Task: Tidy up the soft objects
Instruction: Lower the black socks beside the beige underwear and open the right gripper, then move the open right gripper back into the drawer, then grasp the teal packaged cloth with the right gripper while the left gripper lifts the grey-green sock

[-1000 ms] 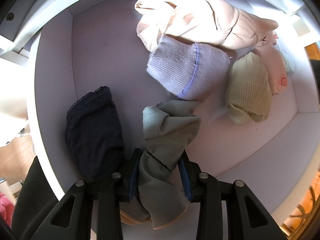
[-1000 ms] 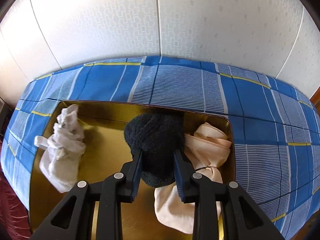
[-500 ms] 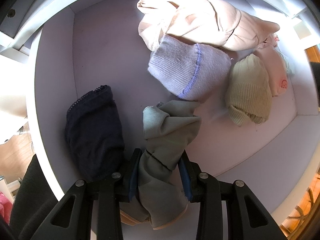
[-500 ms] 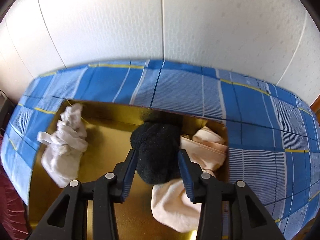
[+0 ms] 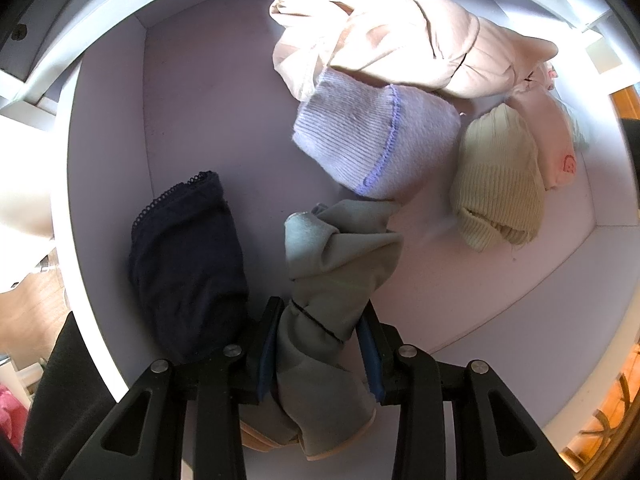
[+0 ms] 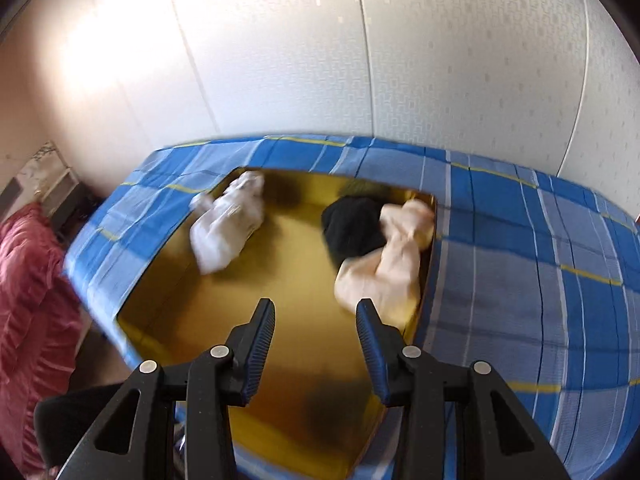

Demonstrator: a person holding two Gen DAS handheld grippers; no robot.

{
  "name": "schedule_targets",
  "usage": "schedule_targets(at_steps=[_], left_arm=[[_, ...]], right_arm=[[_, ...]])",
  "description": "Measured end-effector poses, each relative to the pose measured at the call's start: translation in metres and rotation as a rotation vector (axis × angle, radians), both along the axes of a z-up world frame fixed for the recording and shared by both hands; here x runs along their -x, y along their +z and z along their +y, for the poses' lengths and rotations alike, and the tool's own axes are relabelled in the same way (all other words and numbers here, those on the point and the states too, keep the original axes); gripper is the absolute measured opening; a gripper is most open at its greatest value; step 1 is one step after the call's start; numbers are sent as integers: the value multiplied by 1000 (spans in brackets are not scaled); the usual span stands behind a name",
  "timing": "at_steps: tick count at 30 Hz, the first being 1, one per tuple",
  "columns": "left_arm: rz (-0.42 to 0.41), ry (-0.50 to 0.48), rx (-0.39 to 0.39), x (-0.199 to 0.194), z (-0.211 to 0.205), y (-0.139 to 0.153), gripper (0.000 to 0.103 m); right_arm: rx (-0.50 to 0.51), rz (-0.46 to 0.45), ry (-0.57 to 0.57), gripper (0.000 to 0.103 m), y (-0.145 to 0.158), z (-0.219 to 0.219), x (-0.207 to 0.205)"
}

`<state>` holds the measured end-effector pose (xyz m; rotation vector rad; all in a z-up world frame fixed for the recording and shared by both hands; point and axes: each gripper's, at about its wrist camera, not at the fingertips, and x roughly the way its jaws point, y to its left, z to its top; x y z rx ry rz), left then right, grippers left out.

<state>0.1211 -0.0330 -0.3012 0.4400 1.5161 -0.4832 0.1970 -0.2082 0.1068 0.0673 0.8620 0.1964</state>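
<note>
My left hand-held gripper (image 5: 320, 344) points down into a white drawer (image 5: 192, 92), its jaws clamped on a grey-green sock (image 5: 340, 272) whose lower end runs out of sight behind the fingers. Beside it lie a navy lace-edged garment (image 5: 188, 264), a lavender sock (image 5: 372, 140), a cream ribbed sock (image 5: 500, 188) and a beige bundle (image 5: 396, 48); a pink piece (image 5: 560, 156) at the right rim is partly hidden. My right hand-held gripper (image 6: 316, 320) hangs with jaws apart and nothing between them over a gold tray (image 6: 280, 280) on the blue checked bedspread (image 6: 540, 280). Blur softens the black sock (image 6: 352, 228), peach garment (image 6: 384, 272) and white bundle (image 6: 228, 228) lying in the tray.
</note>
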Motion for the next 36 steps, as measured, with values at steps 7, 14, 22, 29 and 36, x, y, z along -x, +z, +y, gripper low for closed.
schedule_targets(at_steps=[7,14,22,29,36], left_arm=[[0,-1,0,1,-1,0,37],[-1,-3,0,1,-1,2,37],[6,2,2,0,0,2,37],[-1,-5,1,-3,1,0,37],[-4,12,25,-3,4,5,36]], right_arm=[[-8,-7,136,42,-5,3,87],[62,56,304,42,-39,28,150],[253,264,477,43,-132,57,177],[551,517,484,43,-254,40,158],[744,577,435,42,-320,20,138]])
